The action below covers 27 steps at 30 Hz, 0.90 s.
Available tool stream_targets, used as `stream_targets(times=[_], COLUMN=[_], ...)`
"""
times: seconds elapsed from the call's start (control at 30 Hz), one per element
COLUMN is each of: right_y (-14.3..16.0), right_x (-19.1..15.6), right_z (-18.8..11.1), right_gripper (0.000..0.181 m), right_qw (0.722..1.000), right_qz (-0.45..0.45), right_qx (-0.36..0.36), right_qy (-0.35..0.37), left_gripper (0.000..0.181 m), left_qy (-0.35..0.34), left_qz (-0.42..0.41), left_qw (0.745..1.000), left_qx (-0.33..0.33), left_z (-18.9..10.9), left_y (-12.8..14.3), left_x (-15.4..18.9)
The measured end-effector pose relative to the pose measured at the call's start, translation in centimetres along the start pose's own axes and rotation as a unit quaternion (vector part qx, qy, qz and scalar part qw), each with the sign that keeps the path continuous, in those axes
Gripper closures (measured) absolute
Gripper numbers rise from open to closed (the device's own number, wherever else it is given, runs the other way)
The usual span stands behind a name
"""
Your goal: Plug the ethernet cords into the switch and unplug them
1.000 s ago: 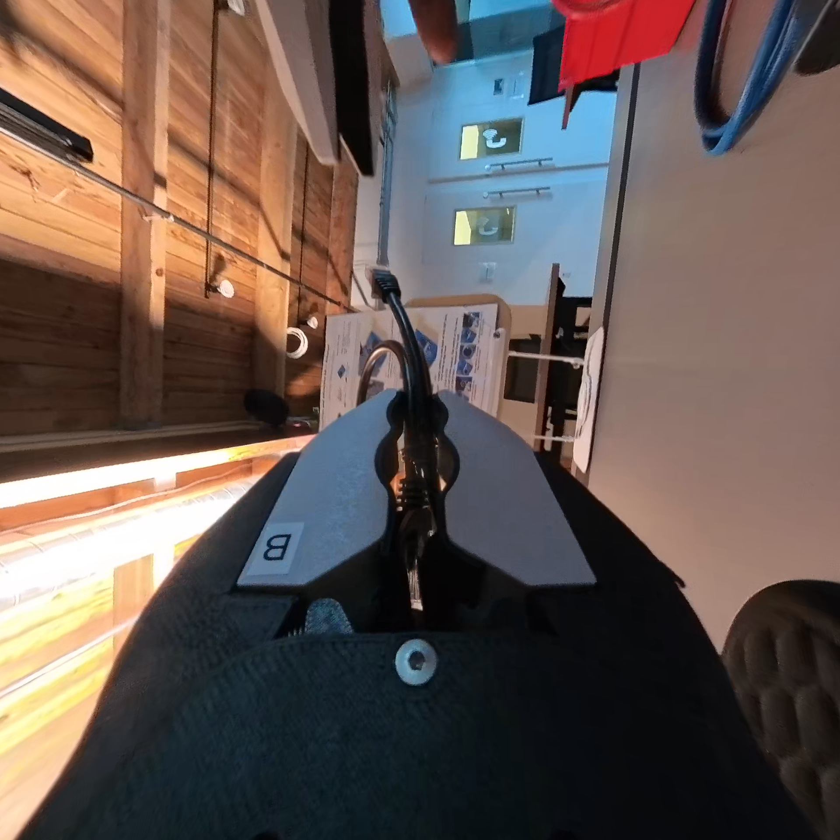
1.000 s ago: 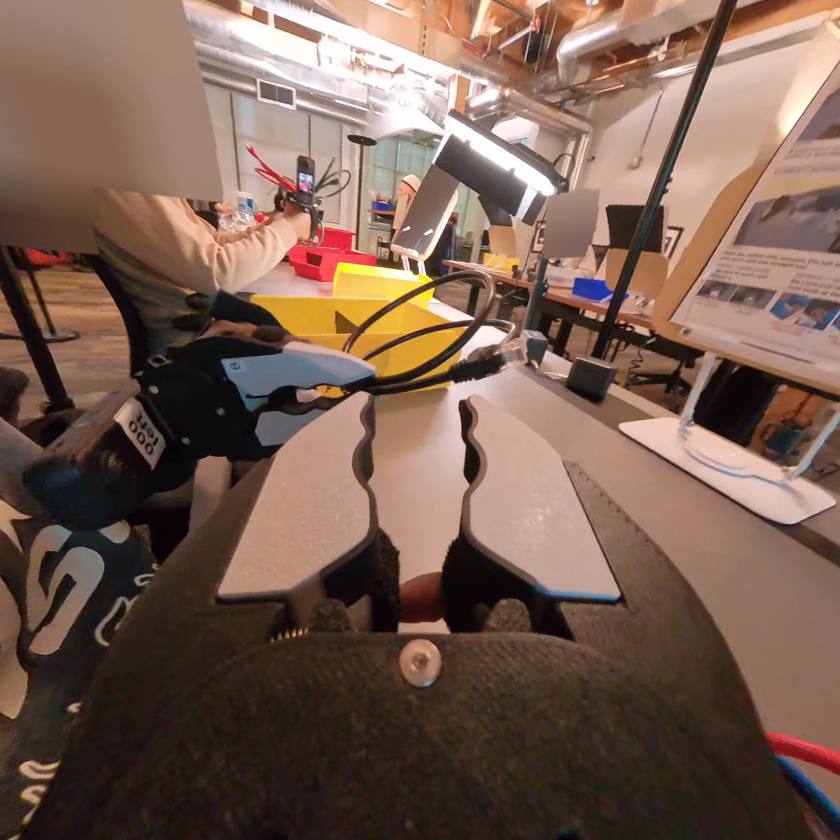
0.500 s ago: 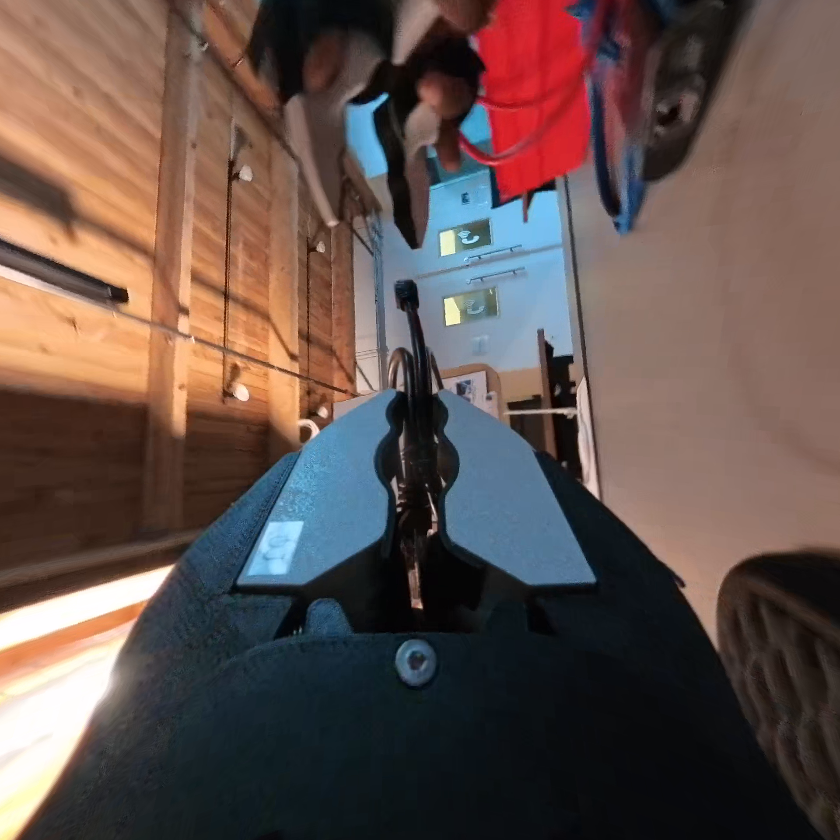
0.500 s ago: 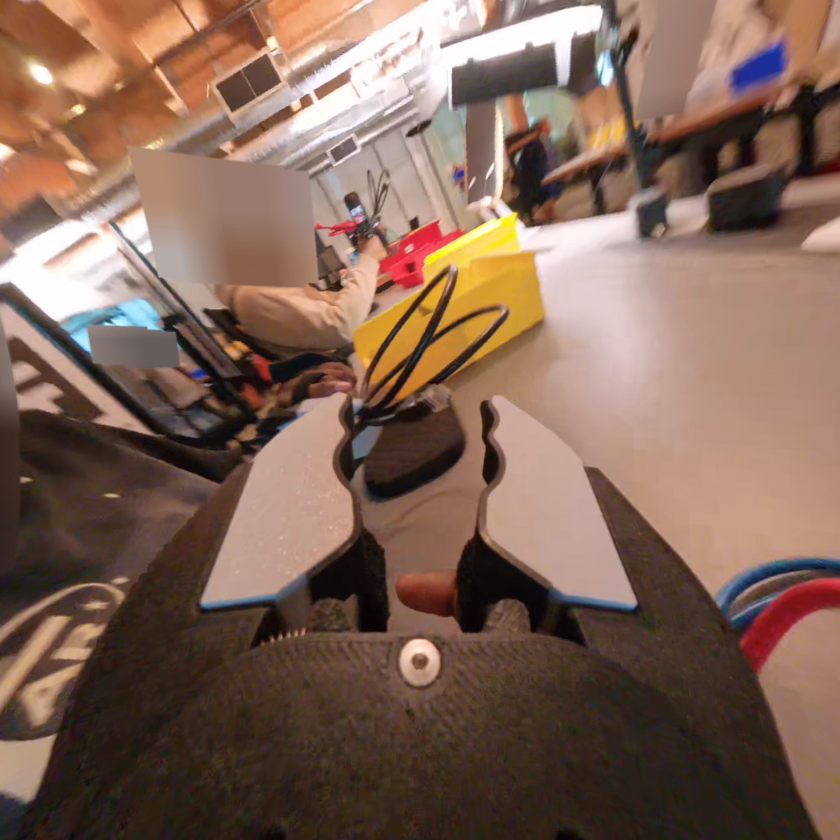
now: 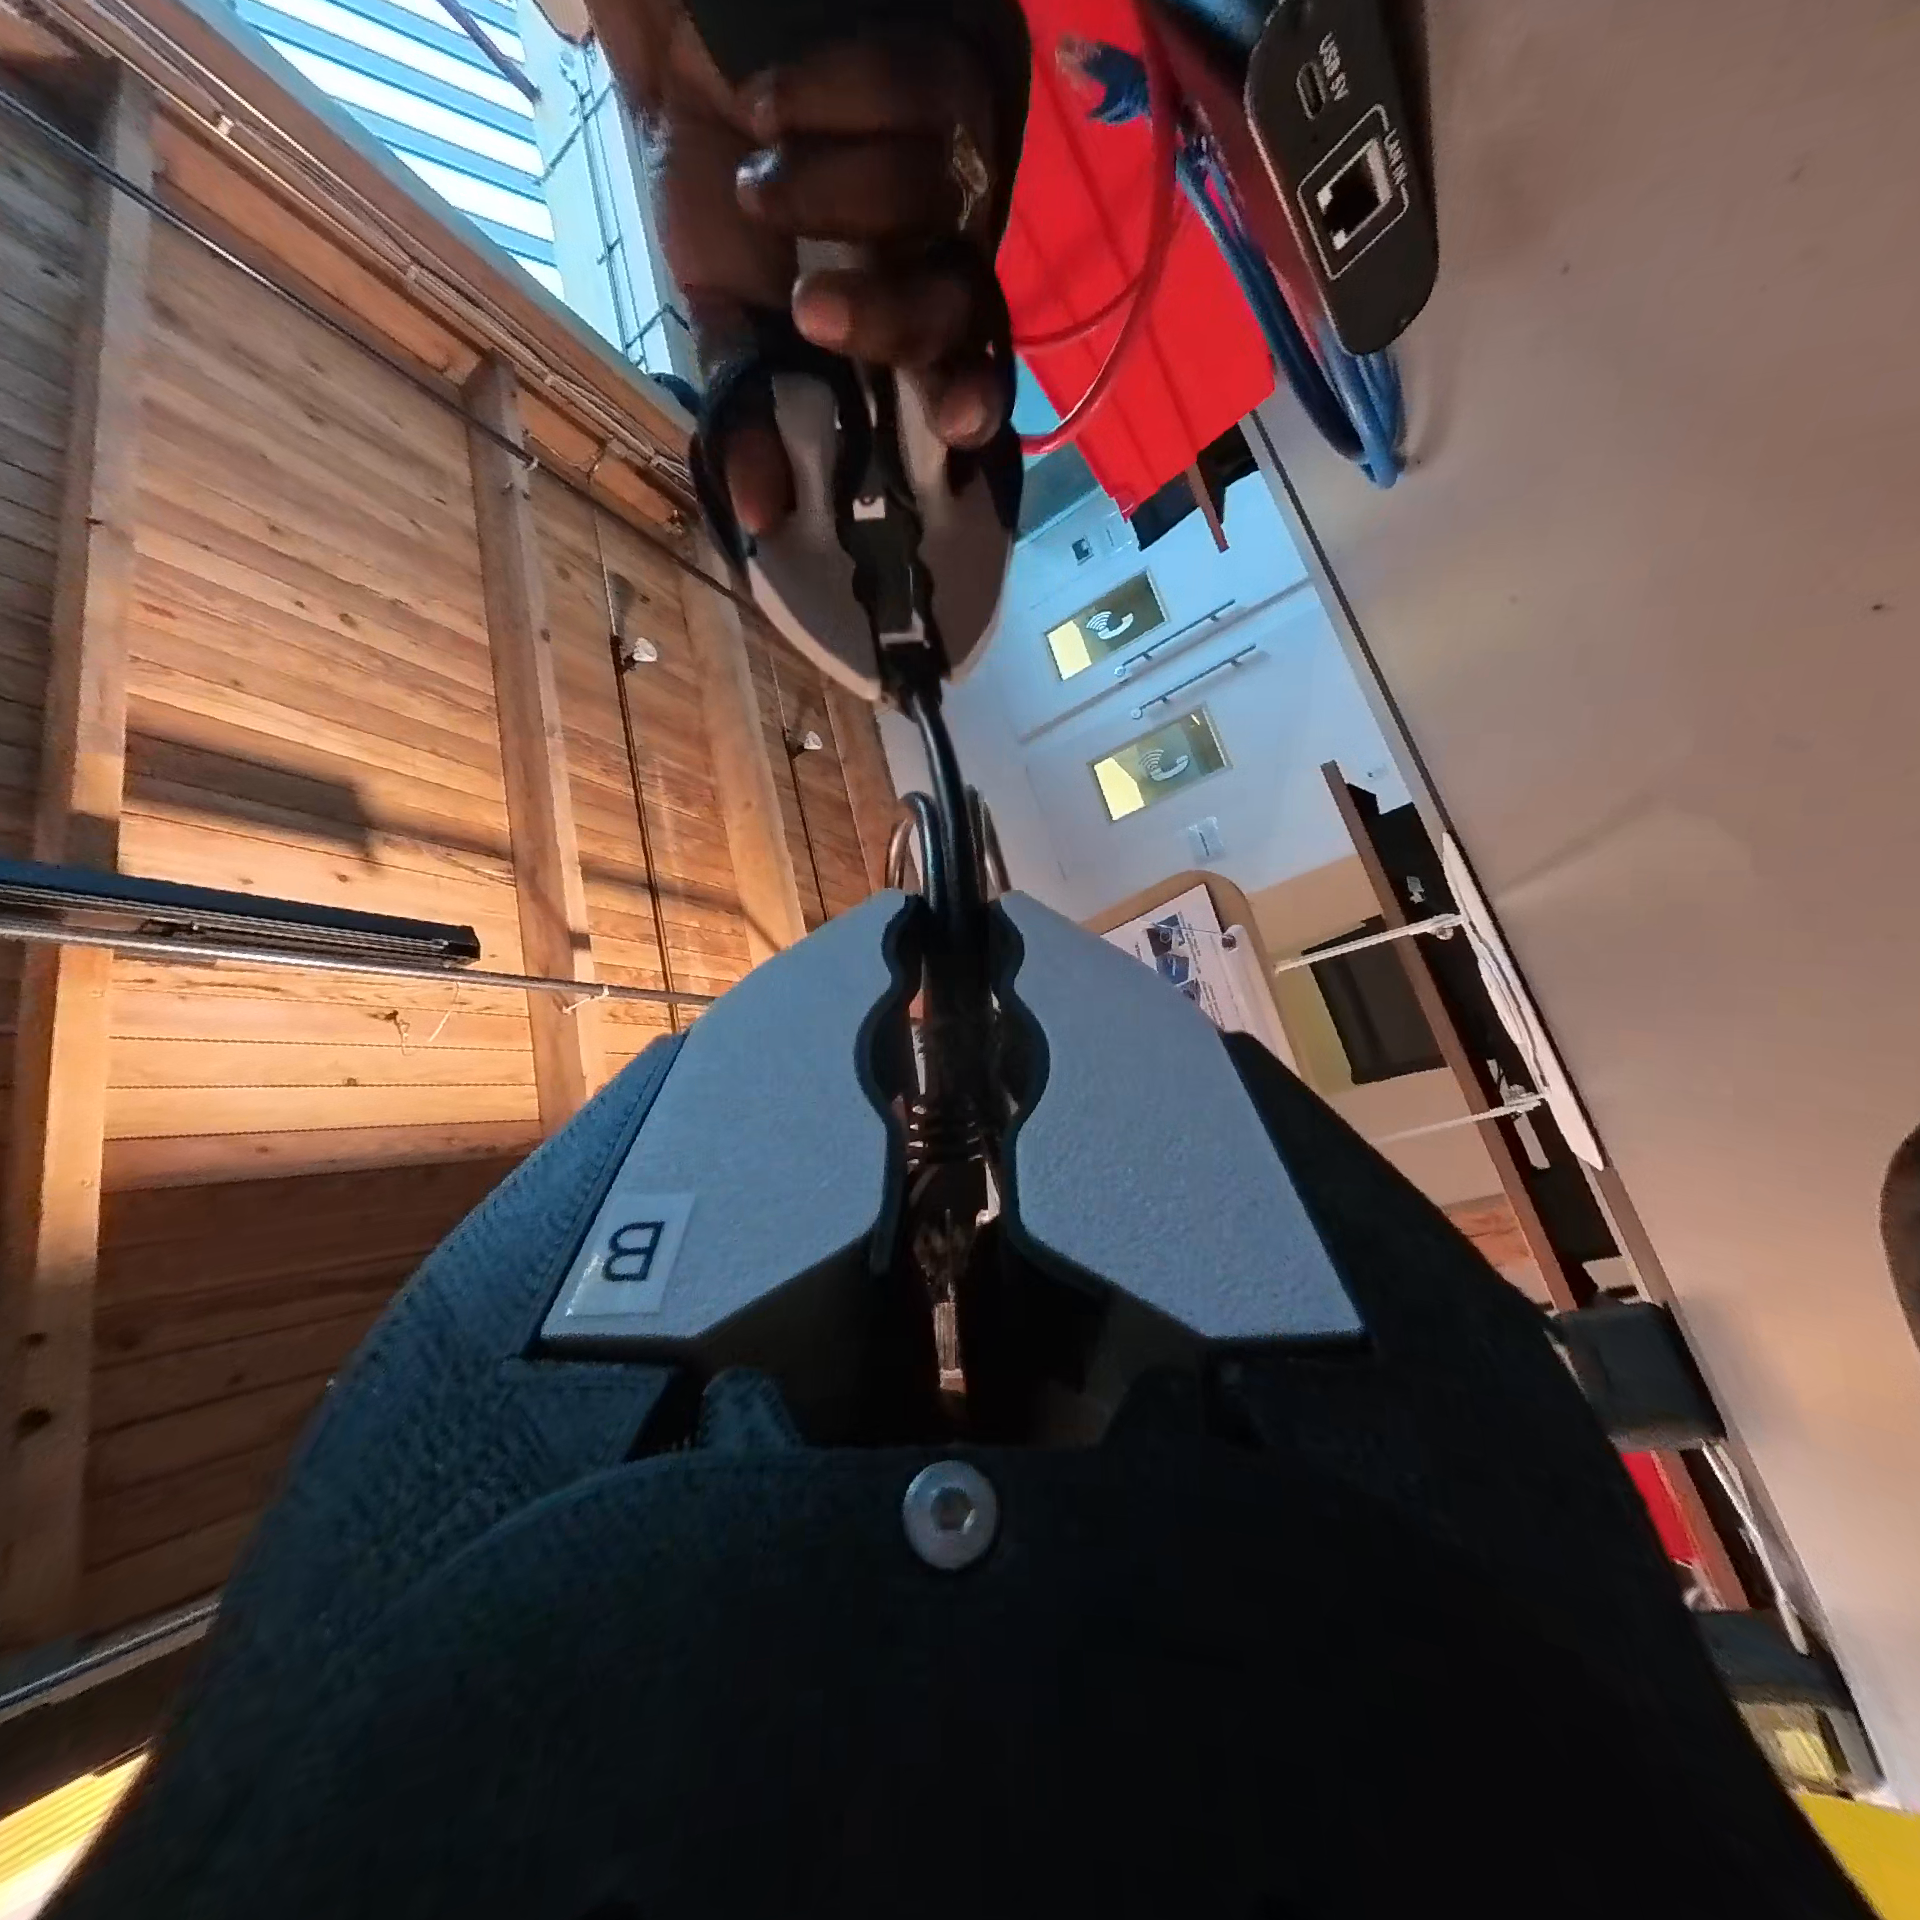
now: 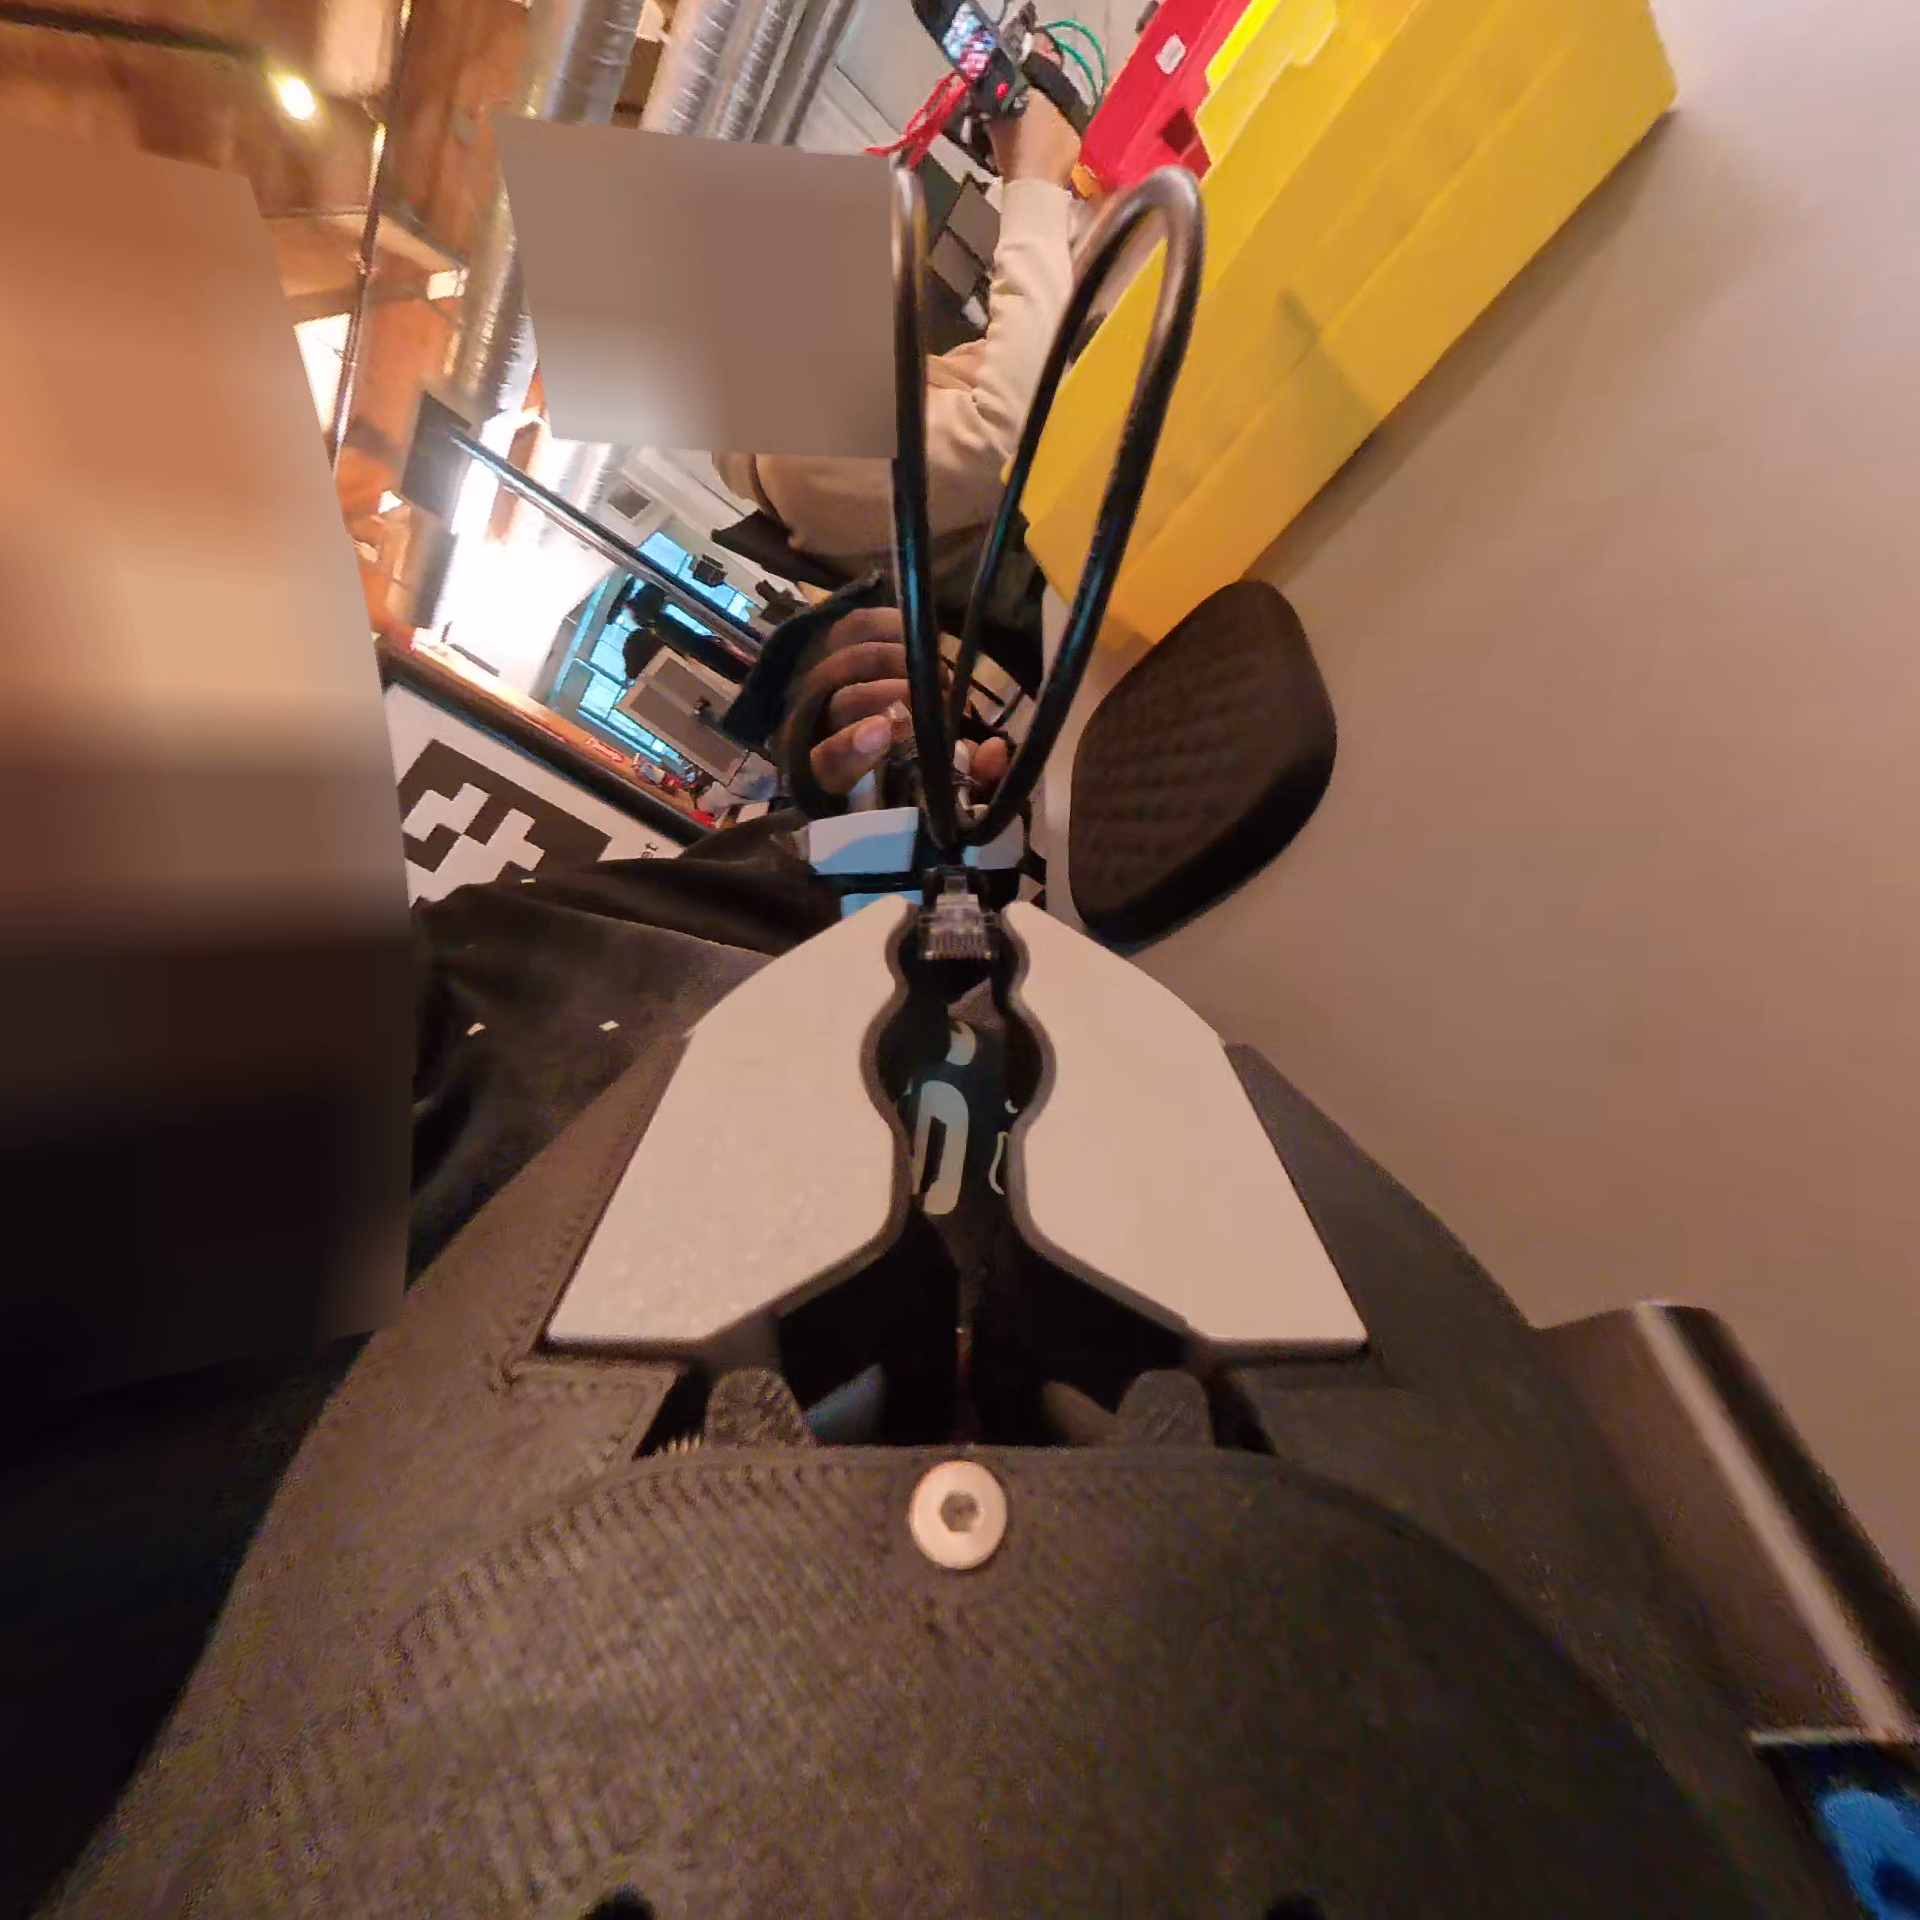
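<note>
1. Tabletop first — a plain pale surface that fills one whole side of both wrist views. Its dark edge runs straight past my left gripper, and beyond that edge the room falls away to wood-panelled walls and a white wall with two lit windows.
2. Yellow bin sits on the table in the right wrist view, with a red bin behind it. A seated person in a pale sleeve works at that far end.
3. Bare table lies between the yellow bin and my grippers, apart from a black dimpled pad just beside the bin's near corner.
4. Switch — a black box with one open socket facing me — lies on the table at the top of the left wrist view. Blue cable and red cable are coiled just beside it.
5. My left gripper is clamped on the black ethernet cord. One plug sits back between the jaws.
6. My right gripper pinches the cord's other plug at its fingertips. The two grippers face each other tip to tip, off the table, well apart from the switch.
7. Cord loops rise in two narrow arcs between the grippers.
</note>
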State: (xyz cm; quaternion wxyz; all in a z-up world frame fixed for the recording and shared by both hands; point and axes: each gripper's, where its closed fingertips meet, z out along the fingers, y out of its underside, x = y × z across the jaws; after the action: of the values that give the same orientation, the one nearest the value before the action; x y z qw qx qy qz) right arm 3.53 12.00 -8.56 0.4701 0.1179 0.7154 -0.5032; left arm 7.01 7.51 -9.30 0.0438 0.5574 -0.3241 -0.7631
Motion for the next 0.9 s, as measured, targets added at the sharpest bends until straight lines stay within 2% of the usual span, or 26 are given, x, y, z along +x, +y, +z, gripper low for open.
stream_targets(times=[0.07, 0.13, 0.2, 0.23, 0.27, 0.3, 0.33, 0.37, 0.4, 0.43, 0.47, 0.5, 0.57, 0.63, 0.67, 0.7, 0.73, 0.9], right_y=[-0.1, -0.6, -1.5, -2.1, -2.7, -3.2, -3.7, -4.2, -4.6, -5.0, -5.2, -5.3, -5.2, -4.9, -4.6, -4.2, -3.7, -1.5], right_x=[-0.3, -1.1, -2.2, -2.9, -3.6, -4.2, -4.8, -5.4, -5.8, -6.3, -6.7, -7.0, -7.2, -7.0, -7.0, -6.9, -6.9, -6.8], right_z=[0.1, 0.2, 0.1, -0.1, -0.4, -0.7, -1.1, -1.5, -1.8, -2.1, -2.4, -2.5, -2.2, -1.2, -0.6, 0.2, 1.0, 3.9], right_gripper=[0.17, 0.17, 0.17, 0.17, 0.17, 0.17, 0.17, 0.171, 0.17, 0.17, 0.17, 0.17, 0.17, 0.17, 0.17, 0.17, 0.17, 0.17], right_qw=[1.0, 0.996, 0.987, 0.98, 0.971, 0.962, 0.95, 0.937, 0.926, 0.916, 0.906, 0.898, 0.892, 0.892, 0.893, 0.896, 0.899, 0.912], right_qz=[-0.029, -0.083, -0.144, -0.176, -0.204, -0.23, -0.257, -0.278, -0.292, -0.303, -0.311, -0.316, -0.321, -0.324, -0.328, -0.331, -0.333, -0.341], right_qx=[0.005, 0.027, 0.068, 0.096, 0.122, 0.149, 0.178, 0.207, 0.235, 0.262, 0.286, 0.304, 0.319, 0.314, 0.307, 0.298, 0.284, 0.228], right_qy=[0.001, 0.001, 0.005, 0.008, 0.013, 0.017, 0.022, 0.028, 0.031, 0.027, 0.02, 0.012, 0.004, 0.003, 0.0, -0.004, -0.008, -0.018], left_gripper=[0.17, 0.17, 0.154, 0.144, 0.135, 0.129, 0.123, 0.117, 0.113, 0.111, 0.111, 0.112, 0.115, 0.117, 0.123, 0.127, 0.133, 0.151], left_qy=[-0.002, -0.015, -0.051, -0.078, -0.106, -0.138, -0.171, -0.204, -0.233, -0.251, -0.245, -0.204, -0.077, -0.013, -0.015, -0.024, -0.029, -0.025], left_qz=[-0.001, -0.044, -0.145, -0.215, -0.301, -0.398, -0.503, -0.607, -0.706, -0.792, -0.857, -0.901, -0.945, -0.956, -0.957, -0.956, -0.952, -0.937], left_qw=[1.0, 0.999, 0.987, 0.972, 0.945, 0.904, 0.844, 0.765, 0.666, 0.556, 0.453, 0.38, 0.287, 0.211, 0.183, 0.166, 0.162, 0.209], left_qx=[-0.001, -0.015, -0.038, -0.054, -0.066, -0.075, -0.077, -0.071, -0.055, -0.03, 0.006, 0.053, 0.137, 0.203, 0.223, 0.241, 0.258, 0.28], left_z=[-0.1, -0.2, -0.5, -0.9, -1.4, -2.0, -2.7, -3.5, -4.3, -4.6, -4.3, -3.2, -0.6, 0.7, 1.1, 1.4, 1.5, 1.2], left_y=[0.1, 0.7, 2.1, 3.2, 4.5, 6.0, 7.5, 8.8, 9.9, 10.6, 10.4, 9.1, 4.9, 2.0, 1.6, 1.4, 1.1, 0.2], left_x=[-0.1, -0.7, -2.1, -3.1, -3.8, -4.4, -4.7, -4.8, -4.5, -3.8, -3.0, -2.5, -2.4, -3.5, -4.1, -4.7, -5.3, -6.6])
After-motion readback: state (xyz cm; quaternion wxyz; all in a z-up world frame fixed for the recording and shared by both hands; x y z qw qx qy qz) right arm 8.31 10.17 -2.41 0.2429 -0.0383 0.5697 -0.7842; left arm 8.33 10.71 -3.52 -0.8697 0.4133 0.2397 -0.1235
